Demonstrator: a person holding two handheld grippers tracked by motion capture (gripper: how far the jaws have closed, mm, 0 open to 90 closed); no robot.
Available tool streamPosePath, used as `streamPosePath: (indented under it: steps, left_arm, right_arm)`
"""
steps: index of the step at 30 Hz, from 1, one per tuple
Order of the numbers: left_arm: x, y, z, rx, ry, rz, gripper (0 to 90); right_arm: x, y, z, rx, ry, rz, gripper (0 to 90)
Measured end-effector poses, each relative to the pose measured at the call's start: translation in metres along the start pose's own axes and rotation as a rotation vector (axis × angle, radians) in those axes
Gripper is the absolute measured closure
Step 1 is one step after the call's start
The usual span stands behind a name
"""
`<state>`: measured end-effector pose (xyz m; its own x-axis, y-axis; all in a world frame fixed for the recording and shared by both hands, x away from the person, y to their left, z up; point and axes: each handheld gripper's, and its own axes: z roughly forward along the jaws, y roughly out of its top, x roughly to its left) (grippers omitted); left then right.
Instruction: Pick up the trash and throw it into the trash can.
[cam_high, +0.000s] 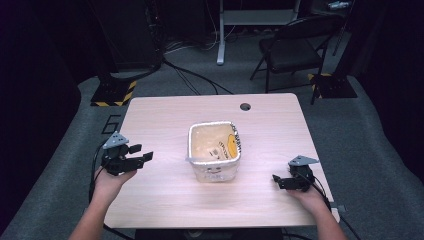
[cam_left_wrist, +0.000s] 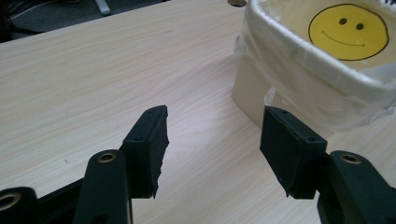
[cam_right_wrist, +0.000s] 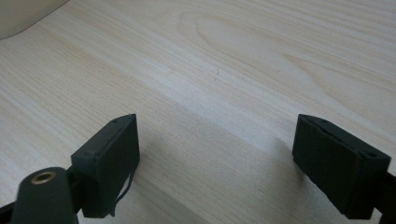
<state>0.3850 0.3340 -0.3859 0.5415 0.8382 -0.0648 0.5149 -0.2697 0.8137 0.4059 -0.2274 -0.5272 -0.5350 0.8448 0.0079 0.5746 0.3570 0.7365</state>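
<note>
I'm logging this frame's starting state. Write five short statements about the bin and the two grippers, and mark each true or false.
1. The plastic-lined bin stands near the middle of the table. True.
2. The left gripper is clamped on the bin's rim. False: its jaws stand open, apart from the bin.
3. A yellow smiley face shows on the liner inside the bin. True.
4. The right gripper holds a cup. False: its jaws are open with nothing between them, over bare wood.
5. The bin lies tipped on its side. False: it stands upright, mouth up.
</note>
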Motion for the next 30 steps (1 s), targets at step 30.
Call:
streamPosePath:
  steps: [30]
  left_arm:
    - [0.027,-0.070,0.028,0.005,0.052,-0.056,41.2]
  right_arm:
    - [0.000,0.000,0.000,0.000,0.000,0.000,14.1]
